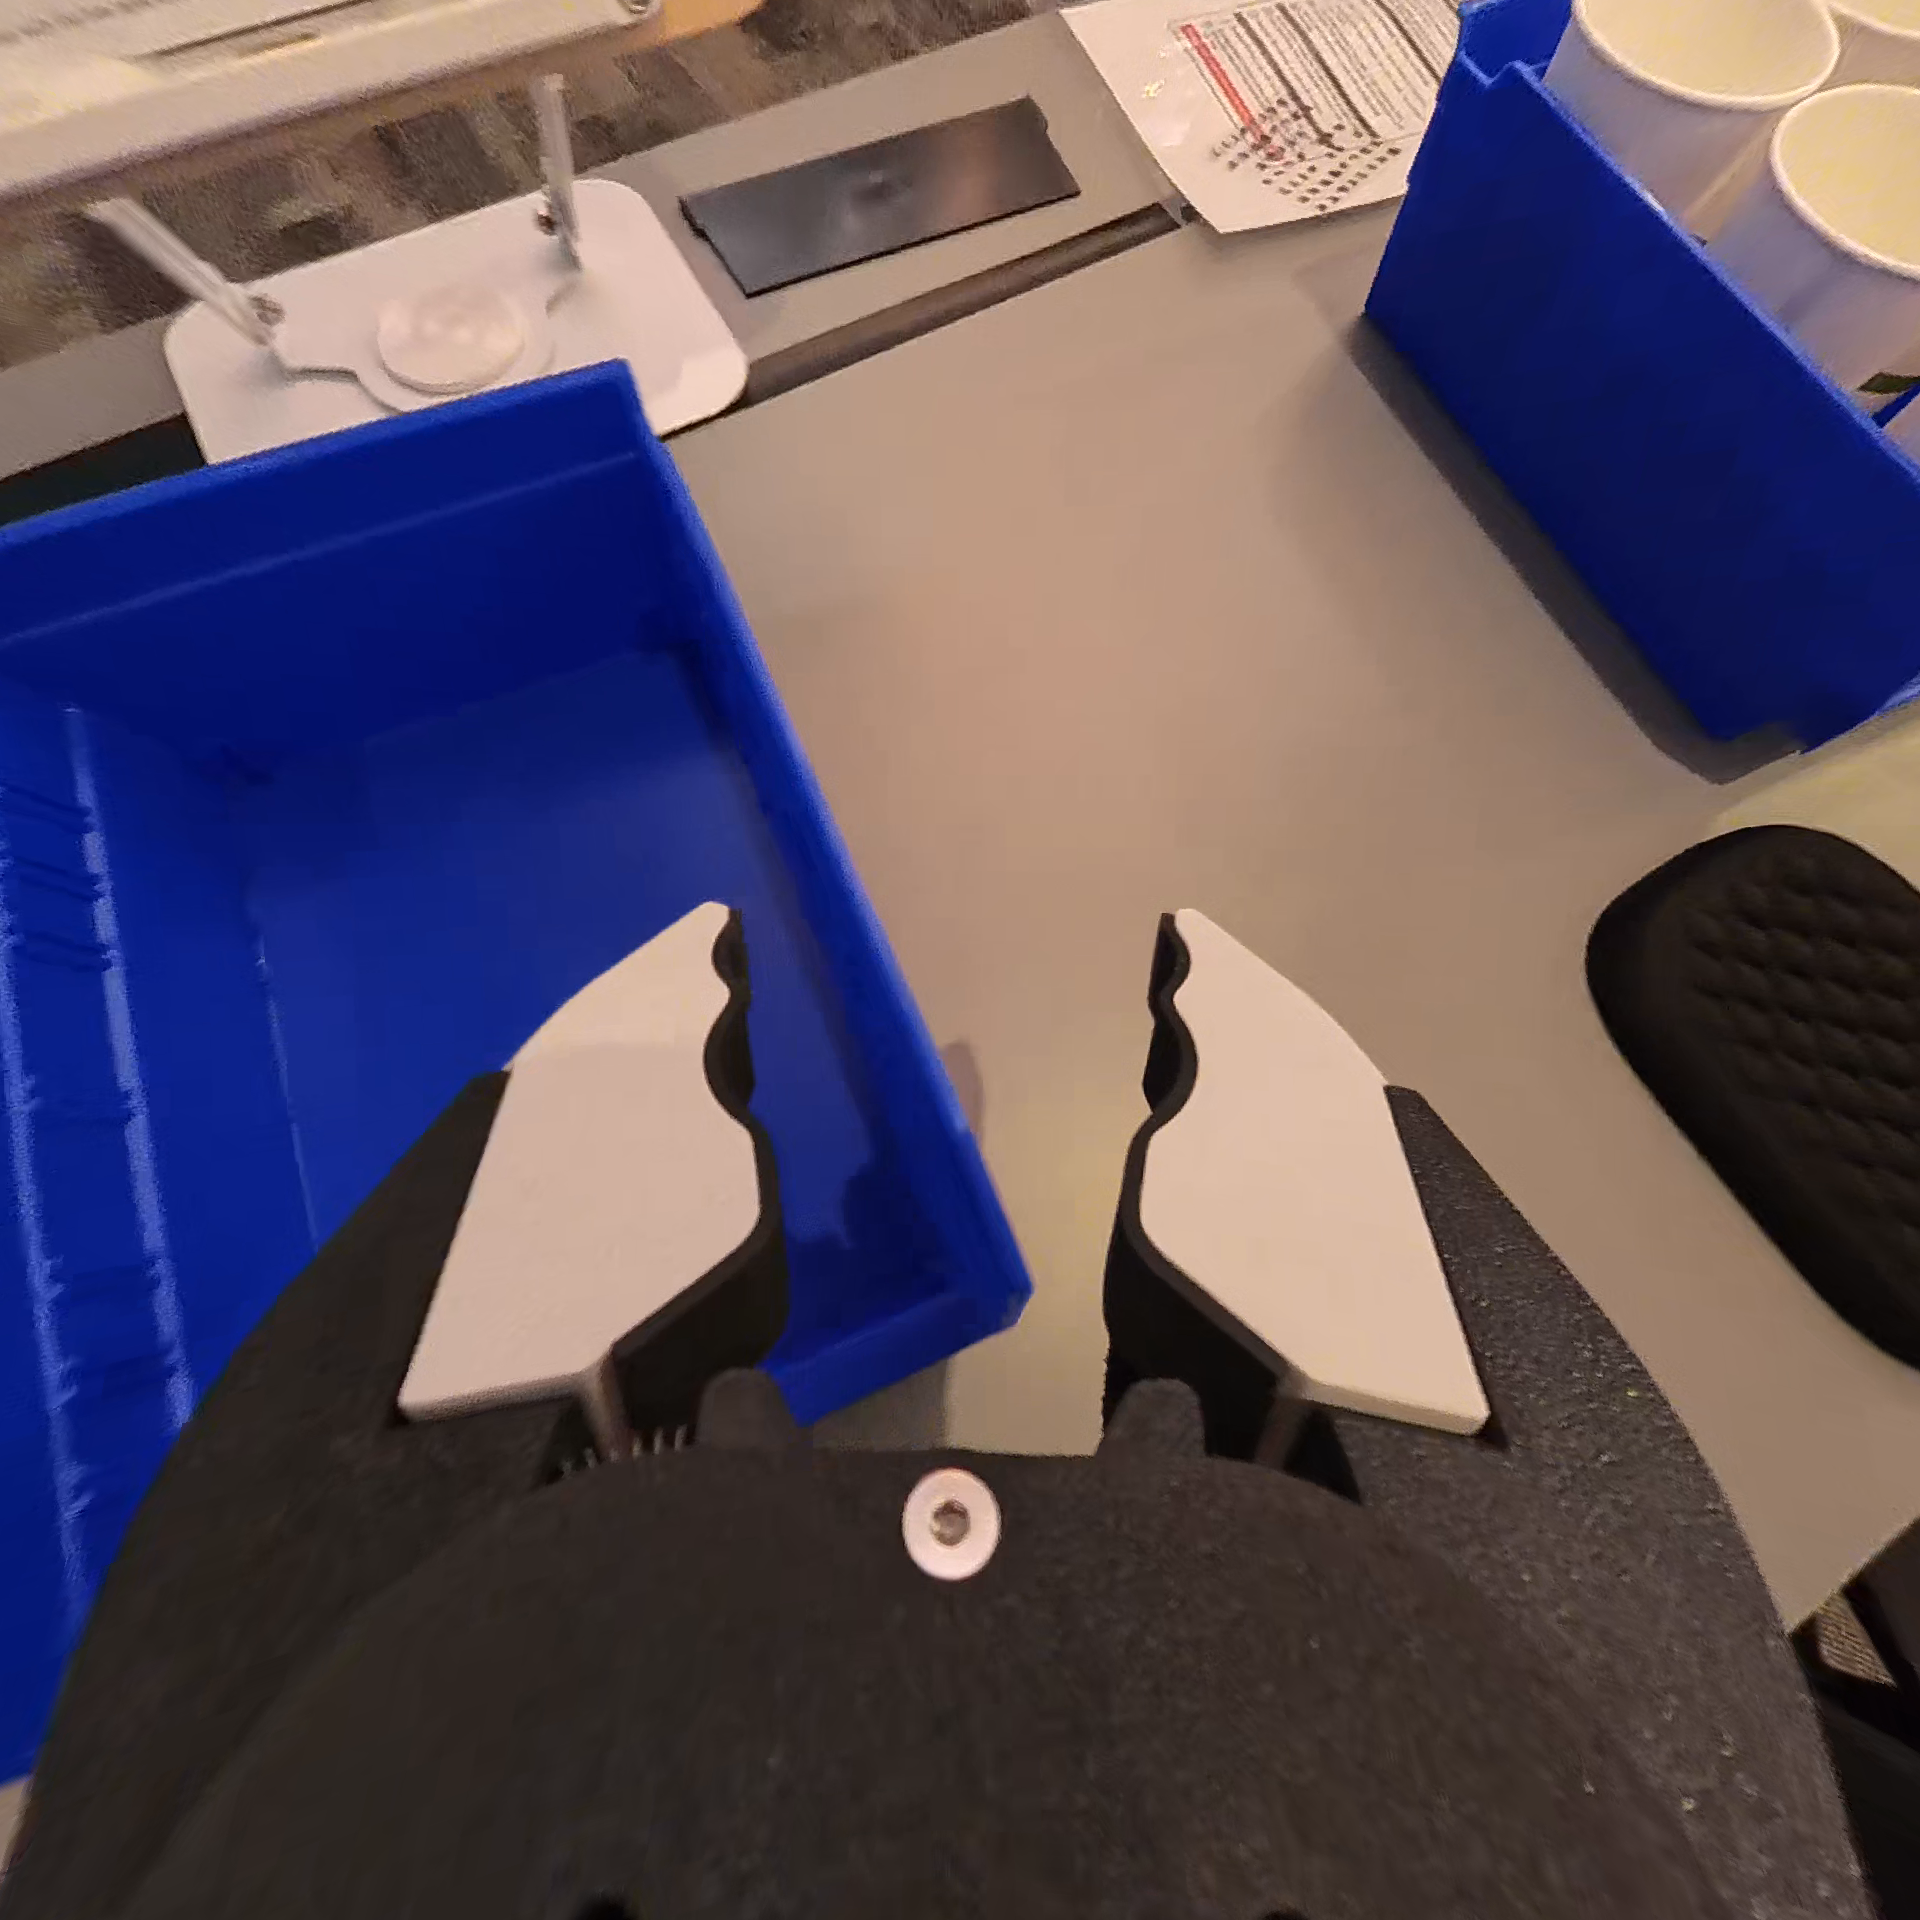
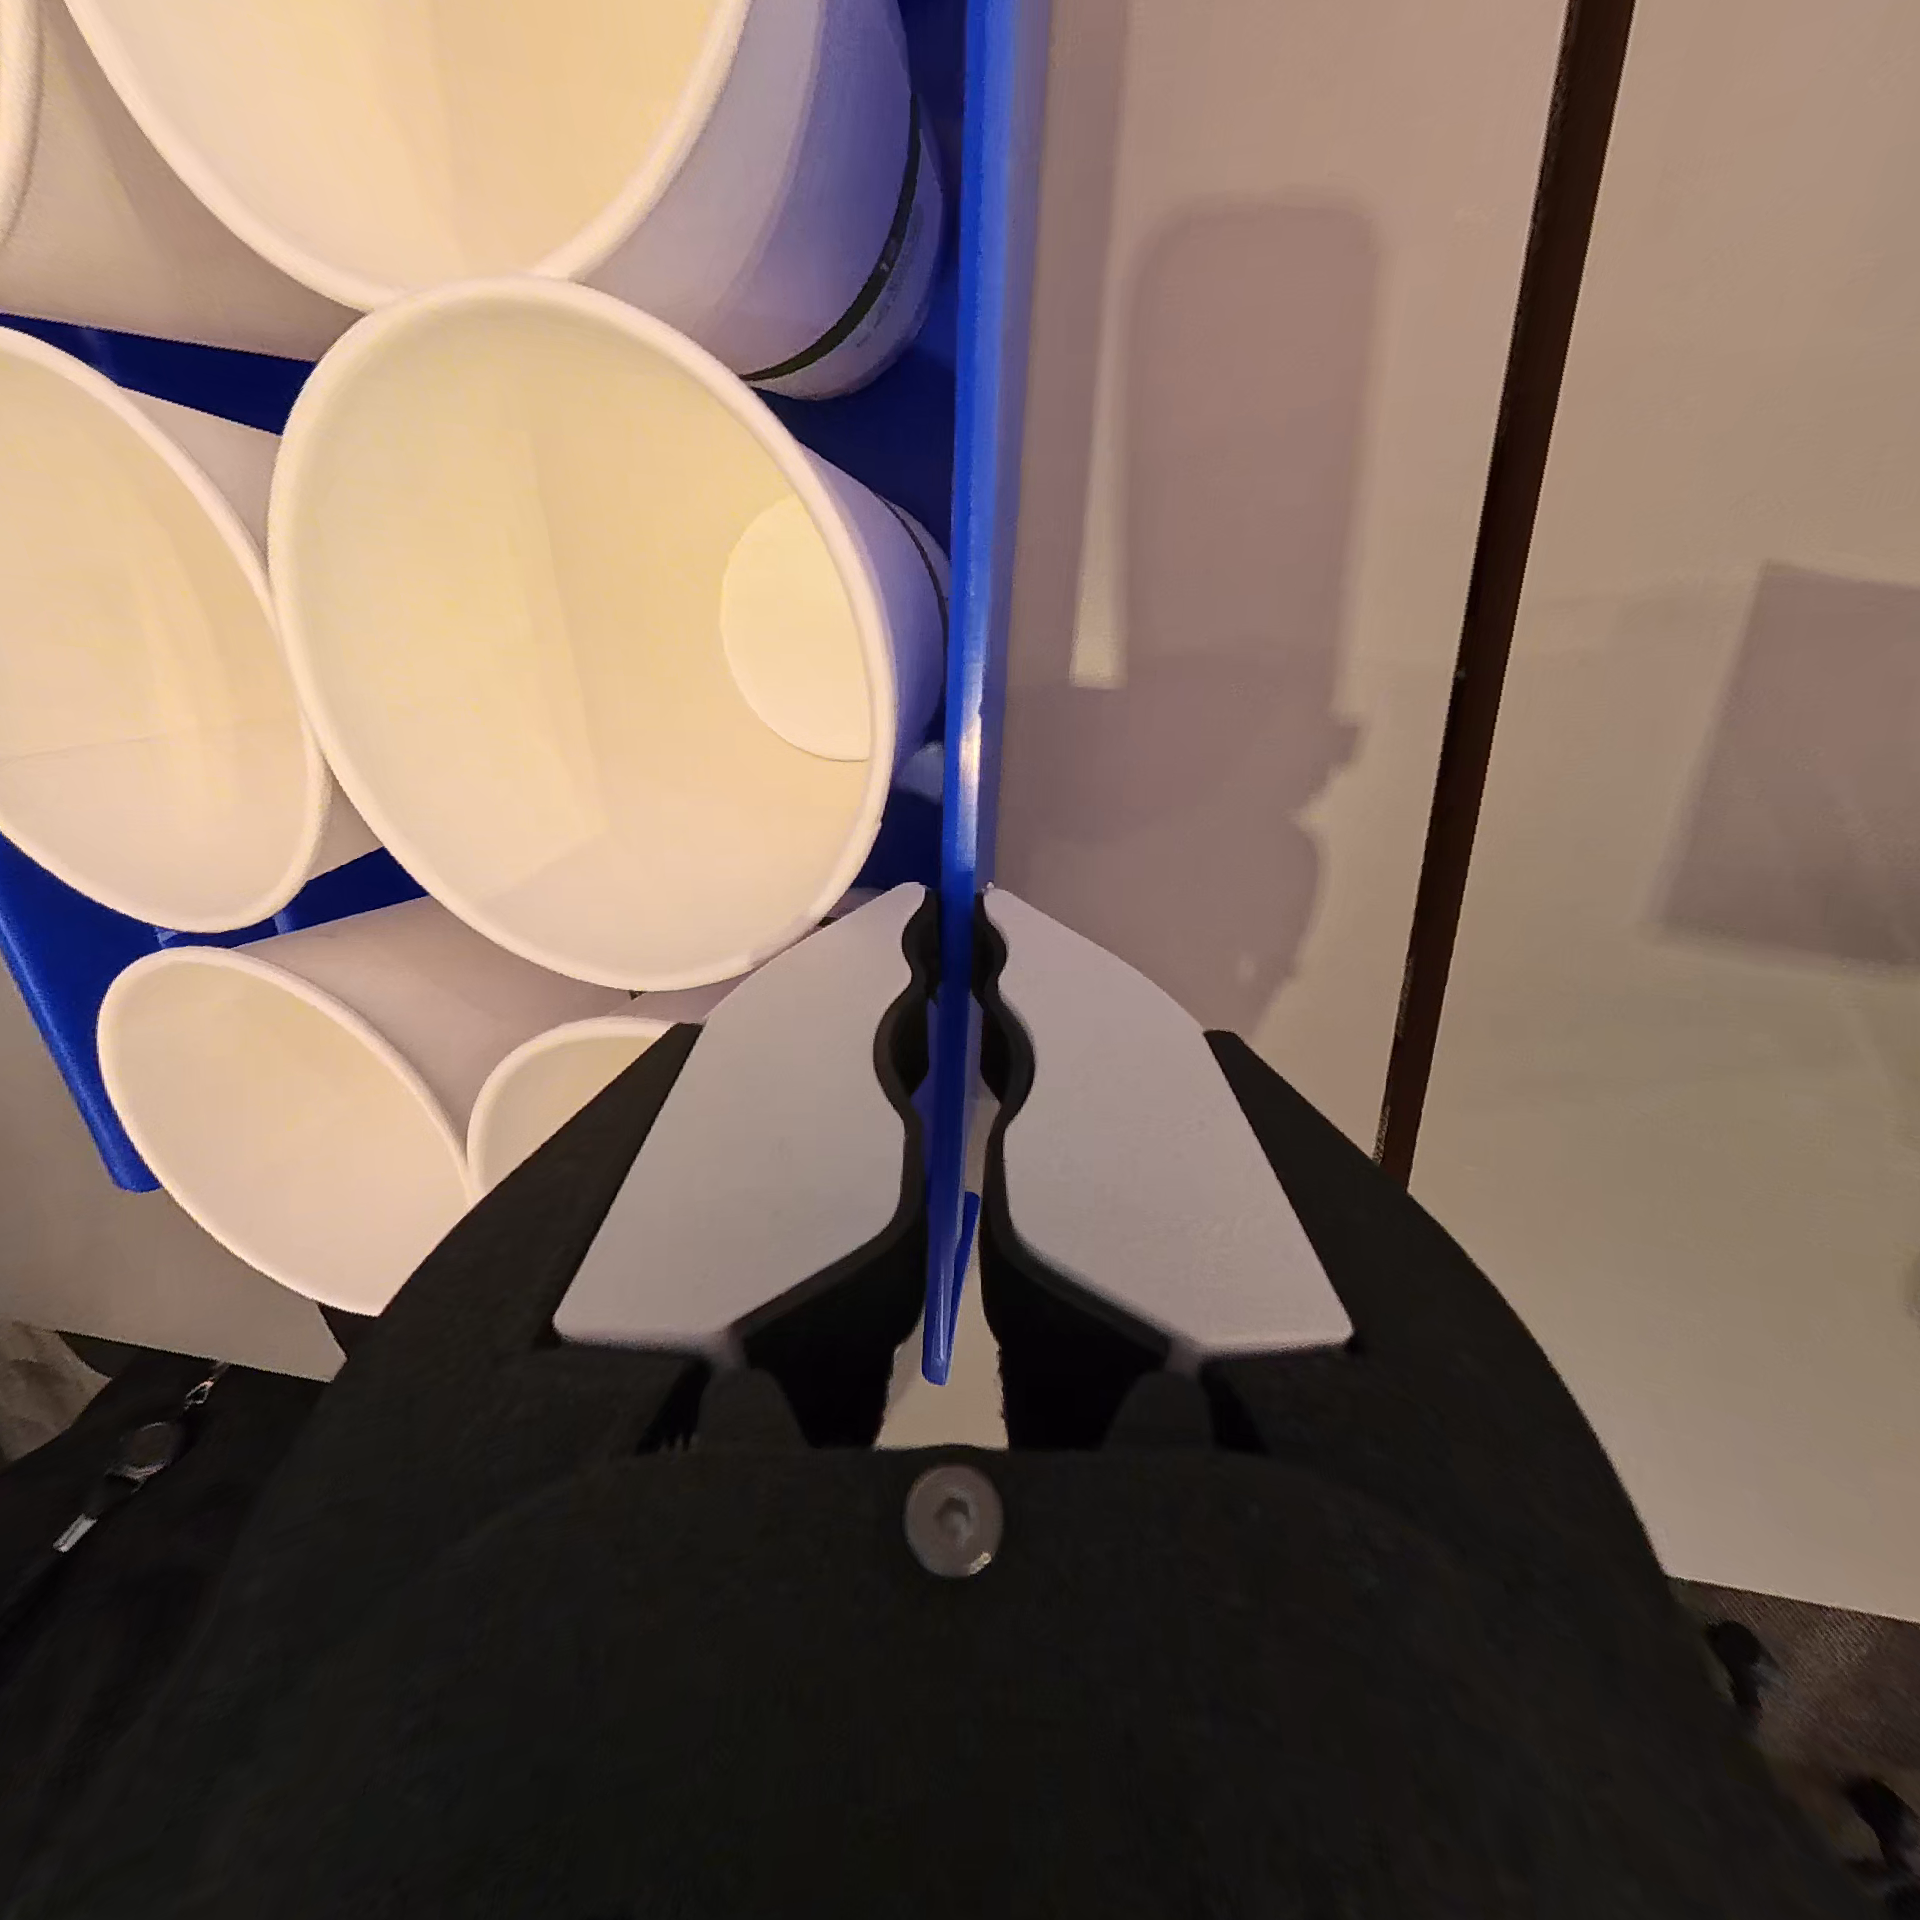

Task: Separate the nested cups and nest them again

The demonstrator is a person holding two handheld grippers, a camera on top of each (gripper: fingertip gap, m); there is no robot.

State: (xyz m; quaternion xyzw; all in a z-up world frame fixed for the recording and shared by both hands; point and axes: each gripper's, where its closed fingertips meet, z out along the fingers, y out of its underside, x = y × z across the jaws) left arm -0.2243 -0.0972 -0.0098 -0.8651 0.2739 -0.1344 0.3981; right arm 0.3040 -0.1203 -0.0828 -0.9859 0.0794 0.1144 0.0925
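Two blue bins (image 1: 416,727), five visible white cups (image 2: 582,623).

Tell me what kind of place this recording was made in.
Probably an office or lab workstation: a grey desk with a monitor stand's base, a printed sheet, a black mesh office chair, and blue storage bins, one holding white paper cups.

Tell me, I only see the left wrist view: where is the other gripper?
Observer: The right gripper is shut on the side wall of the blue bin that holds the paper cups.
Operator: Are any cups lifted out?
Observer: No, at least five white cups sit inside that bin.
Operator: Is one cup inside another?
Observer: I cannot tell; the nearest cup shows only its own bare bottom.
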